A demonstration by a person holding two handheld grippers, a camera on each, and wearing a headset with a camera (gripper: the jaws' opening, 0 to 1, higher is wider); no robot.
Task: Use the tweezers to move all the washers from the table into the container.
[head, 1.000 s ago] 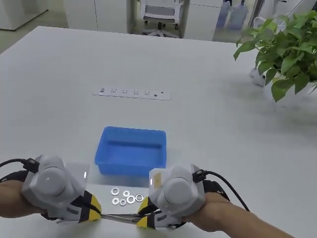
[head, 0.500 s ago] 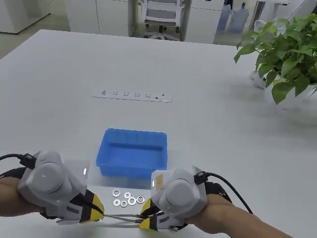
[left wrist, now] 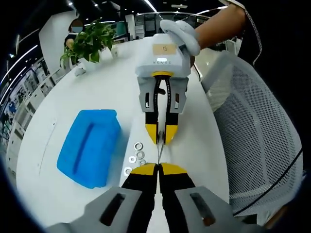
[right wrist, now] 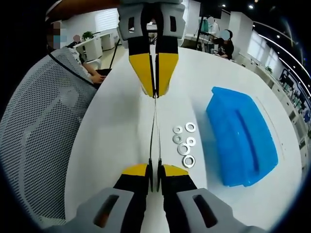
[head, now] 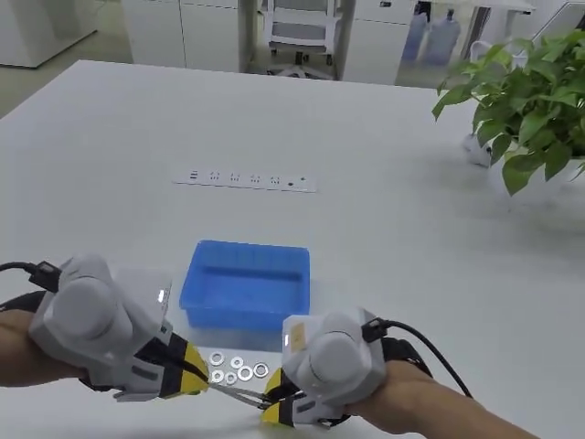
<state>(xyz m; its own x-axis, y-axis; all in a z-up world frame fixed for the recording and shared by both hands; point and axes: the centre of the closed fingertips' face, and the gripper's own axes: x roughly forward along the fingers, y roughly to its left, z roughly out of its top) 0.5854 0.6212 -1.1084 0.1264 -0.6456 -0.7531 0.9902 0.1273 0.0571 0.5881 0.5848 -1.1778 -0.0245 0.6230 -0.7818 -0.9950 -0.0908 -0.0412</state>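
Observation:
Several steel washers (head: 236, 368) lie in a small cluster on the white table just in front of the blue container (head: 245, 285). Thin metal tweezers (head: 239, 395) stretch between my two grippers, near the table's front edge. My left gripper (head: 199, 380) is shut on one end and my right gripper (head: 271, 408) is shut on the other. In the left gripper view the tweezers (left wrist: 159, 153) run from my own jaws to the right gripper (left wrist: 162, 138), with the washers (left wrist: 136, 153) and container (left wrist: 87, 145) to the left. In the right gripper view the tweezers (right wrist: 154, 131) run up to the left gripper (right wrist: 155, 90); the washers (right wrist: 184, 143) and container (right wrist: 240, 141) lie to the right.
A white power strip (head: 245, 179) lies beyond the container. A potted green plant (head: 526, 91) stands at the table's far right. A grey mesh chair (left wrist: 252, 121) sits close behind the front edge. An office chair (head: 297, 27) stands past the far edge.
My left gripper has risen a little and edged right, so the tweezers now slope between the grippers instead of lying level. The right gripper has hardly moved.

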